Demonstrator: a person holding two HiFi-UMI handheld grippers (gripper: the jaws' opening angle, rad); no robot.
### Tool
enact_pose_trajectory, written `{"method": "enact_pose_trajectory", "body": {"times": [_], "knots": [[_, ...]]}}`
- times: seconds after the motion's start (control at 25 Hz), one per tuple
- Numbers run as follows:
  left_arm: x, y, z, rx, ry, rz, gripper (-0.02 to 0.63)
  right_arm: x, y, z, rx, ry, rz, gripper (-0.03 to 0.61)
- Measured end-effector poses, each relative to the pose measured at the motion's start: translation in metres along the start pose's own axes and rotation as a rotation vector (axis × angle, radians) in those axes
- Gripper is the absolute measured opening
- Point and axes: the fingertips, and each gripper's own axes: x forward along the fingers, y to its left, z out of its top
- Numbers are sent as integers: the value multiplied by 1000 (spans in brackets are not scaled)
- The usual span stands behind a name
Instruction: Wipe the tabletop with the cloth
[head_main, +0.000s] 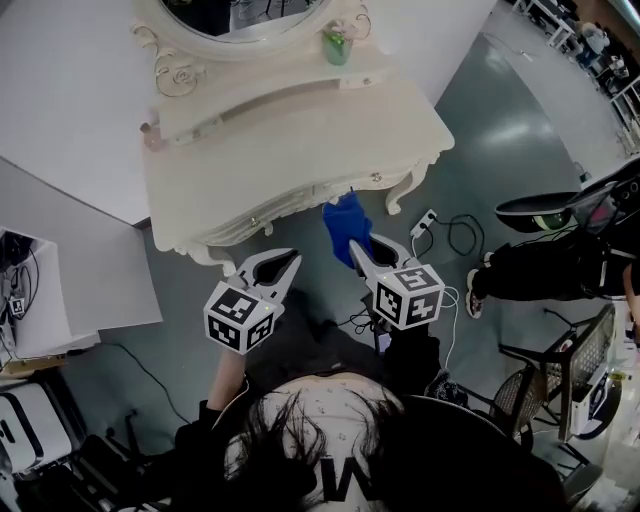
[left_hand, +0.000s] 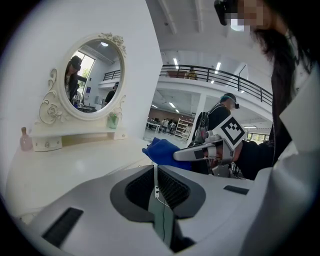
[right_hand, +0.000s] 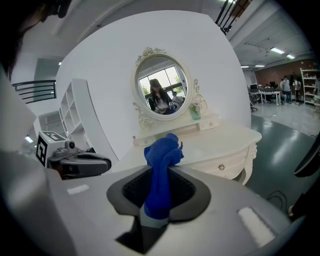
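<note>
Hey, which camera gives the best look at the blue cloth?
The right gripper view: the blue cloth stands at its centre, pinched in the right gripper. The head view shows it small, from above. The left gripper view shows only a bunched end, partly behind that gripper.

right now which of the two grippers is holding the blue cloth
The right gripper: the crumpled blue cloth is pinched between its fingers; the left gripper is shut on nothing.
</note>
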Motion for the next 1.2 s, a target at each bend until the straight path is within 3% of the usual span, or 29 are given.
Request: {"method": "enact_pose_trajectory", "body": {"times": [0.44,0.8,1.2], "knots": [[-32,-47,-33,2,1,45,2,-45,19,-34,-35,9,59,89],[-41,-51,-30,13,-16,60,2,-59,21,-20,-62,-32,50,89],[-49,-38,-36,-7,4,107,2,-78,-6,0,-66,-80,-27,89]]}}
